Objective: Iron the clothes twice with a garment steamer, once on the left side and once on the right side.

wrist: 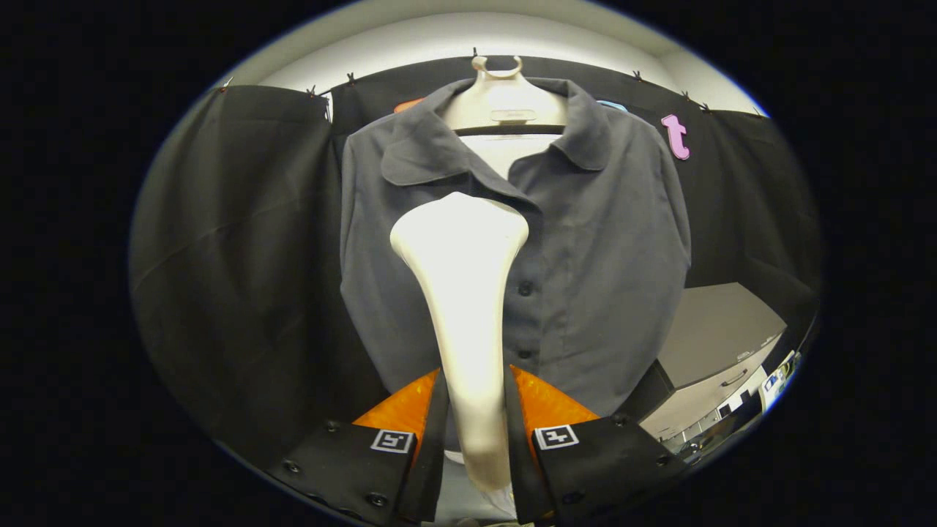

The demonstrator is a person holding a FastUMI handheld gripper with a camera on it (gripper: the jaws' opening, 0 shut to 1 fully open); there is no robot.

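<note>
The gripper (474, 421) has its two fingers (432, 439) clenched on the slim neck of one white plastic garment steamer (465, 293), which rises from between them to a broad rounded head lying against the chest of the one dark grey button-up collared shirt (600, 249), just left of its button row. The shirt hangs on a single cream hanger (505, 99) before black cloth. A grey table (714, 329) stands low to the right beyond the hem, with open cloth left of the shirt.

A steamer (468, 307), clamped between the gripper (473, 410) fingers, stands before a shirt (600, 241) hanging on a hanger (505, 102) beyond them.
</note>
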